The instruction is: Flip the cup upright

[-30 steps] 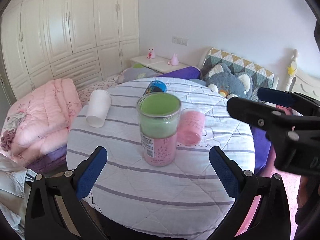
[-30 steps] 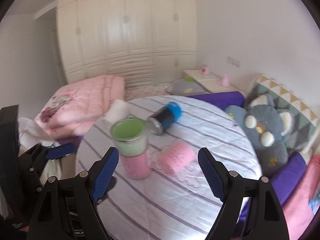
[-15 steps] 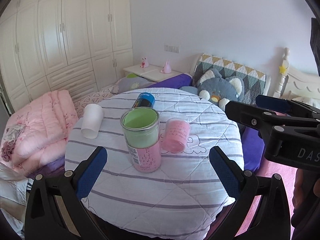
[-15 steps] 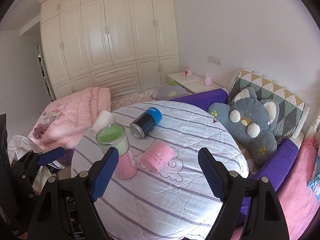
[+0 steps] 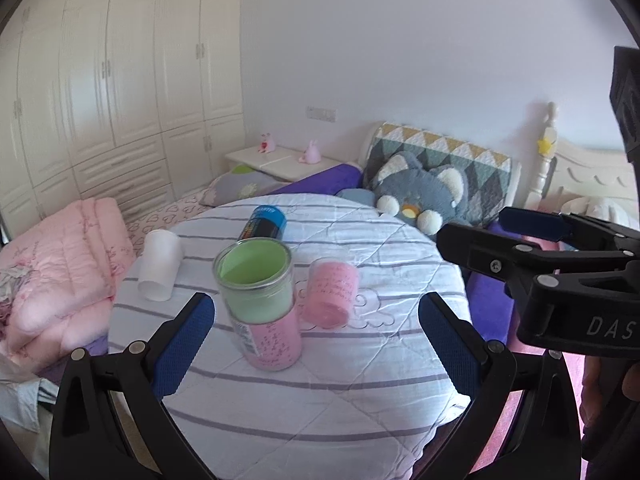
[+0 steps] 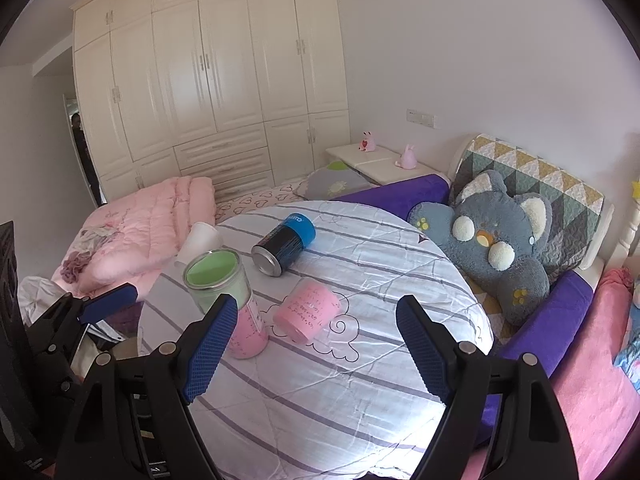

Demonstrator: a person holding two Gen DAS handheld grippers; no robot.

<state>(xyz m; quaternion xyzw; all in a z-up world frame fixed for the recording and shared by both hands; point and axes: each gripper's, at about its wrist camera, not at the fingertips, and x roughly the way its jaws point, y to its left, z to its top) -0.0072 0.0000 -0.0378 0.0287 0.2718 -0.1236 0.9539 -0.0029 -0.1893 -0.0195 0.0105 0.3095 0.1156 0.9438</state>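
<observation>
1. Four containers are on the round counter (image 6: 360,420), which has a white cover with grey stripes.
2. The pink cup (image 6: 307,309) (image 5: 330,295) lies on its side near the middle of the counter, just beside the tall jar; whether the two touch I cannot tell.
3. The tall jar (image 6: 224,296) (image 5: 260,300) stands upright; its upper part is green and its lower part is pink.
4. A dark can with a blue end (image 6: 285,245) (image 5: 262,222) lies on its side behind the jar, apart from the pink cup.
5. A white cup (image 5: 159,265) (image 6: 198,242) also lies on its side, near the counter edge on the side of the pink quilt (image 6: 148,224).
6. The left tongs (image 5: 316,344) are wide open and hold nothing; in the left wrist view the jar and the pink cup appear between the blue pads (image 5: 184,344), further away.
7. The right tongs (image 6: 310,350) are also wide open and empty, above the near part of the counter; the pink cup shows between the two fingers, beyond the tips.
8. In the left wrist view the right tongs come in from the right side, and they touch nothing.
9. A grey plush toy (image 6: 500,248) rests on the bed (image 6: 532,344) beside the counter.
</observation>
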